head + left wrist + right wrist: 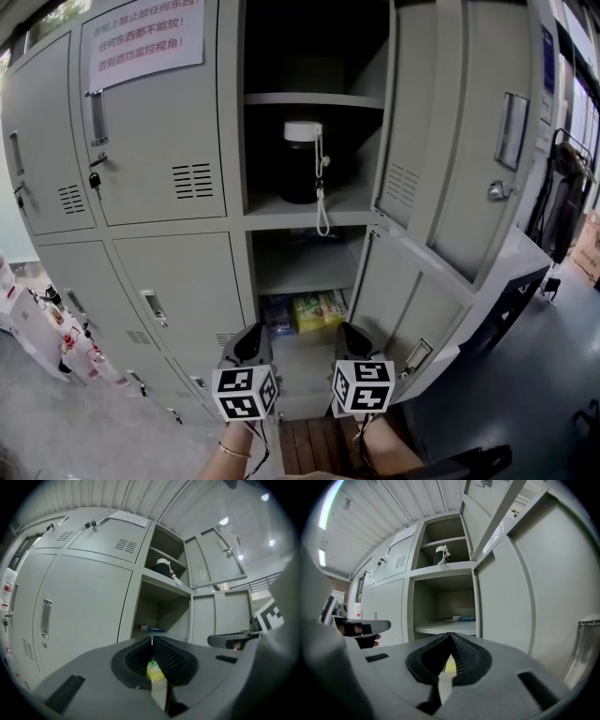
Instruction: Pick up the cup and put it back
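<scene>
**Head view:** upright on the pale grey metal shelf (272,219) of an open compartment in a bank of grey steel lockers (159,122), a dark cylindrical cup with a white lid (302,164). Long axis vertical. White cord (322,204) hanging down its right side and past the shelf's front edge. Well below, side by side and aimed at the lockers, the left gripper (251,345) and the right gripper (354,339). Cup up and roughly between the two, neither plainly the nearer. Above the lid, a second grey shelf (314,98) with some clearance. To the right, the open grey locker door (412,122) hemming in that side. Yellow and blue packets (314,311) in the compartment beneath.

**Left gripper view:** black ribbed fingers (169,658) pressed together, nothing pinched. Cup (163,567) high and a little right of the tips, well apart from them.

**Right gripper view:** black fingers (465,656) likewise shut on nothing. Cup (442,555) high and a little left of the tips, well apart, with the door's edge slanting past on the right.

Consistent both with a cup waiting on its shelf to be lifted and with one already set back there. Not to be settled from this moment alone.
</scene>
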A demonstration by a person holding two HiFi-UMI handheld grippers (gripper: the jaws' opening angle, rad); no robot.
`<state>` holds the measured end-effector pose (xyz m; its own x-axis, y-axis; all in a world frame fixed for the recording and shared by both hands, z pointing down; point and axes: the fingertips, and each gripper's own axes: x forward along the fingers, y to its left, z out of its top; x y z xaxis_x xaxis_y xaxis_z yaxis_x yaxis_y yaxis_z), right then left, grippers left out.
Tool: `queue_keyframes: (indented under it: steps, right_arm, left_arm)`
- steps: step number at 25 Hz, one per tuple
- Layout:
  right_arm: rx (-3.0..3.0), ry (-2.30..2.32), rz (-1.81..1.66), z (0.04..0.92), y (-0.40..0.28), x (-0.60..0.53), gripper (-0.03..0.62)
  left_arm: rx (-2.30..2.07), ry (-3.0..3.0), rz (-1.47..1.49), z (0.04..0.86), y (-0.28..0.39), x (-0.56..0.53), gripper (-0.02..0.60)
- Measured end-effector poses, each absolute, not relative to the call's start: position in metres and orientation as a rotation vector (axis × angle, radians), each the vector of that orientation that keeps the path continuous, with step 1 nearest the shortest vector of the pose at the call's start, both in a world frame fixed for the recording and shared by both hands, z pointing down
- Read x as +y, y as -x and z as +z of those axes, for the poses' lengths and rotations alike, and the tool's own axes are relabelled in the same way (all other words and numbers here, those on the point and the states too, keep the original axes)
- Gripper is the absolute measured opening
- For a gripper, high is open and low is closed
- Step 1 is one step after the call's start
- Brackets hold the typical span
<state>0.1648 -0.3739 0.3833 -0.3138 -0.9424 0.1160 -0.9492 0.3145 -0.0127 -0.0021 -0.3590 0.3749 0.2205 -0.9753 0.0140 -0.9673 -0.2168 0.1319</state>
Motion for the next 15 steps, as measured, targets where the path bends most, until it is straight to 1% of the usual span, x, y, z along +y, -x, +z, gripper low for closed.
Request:
queue_keyframes:
  steps: [15]
  right_arm:
    - [-2.473,-1.763,0.152,0.395,-0.156,-0.378,-0.009]
  left_arm:
    - [-1.879,-2.353,-0.1,0.381,0.005,-0.36,0.012]
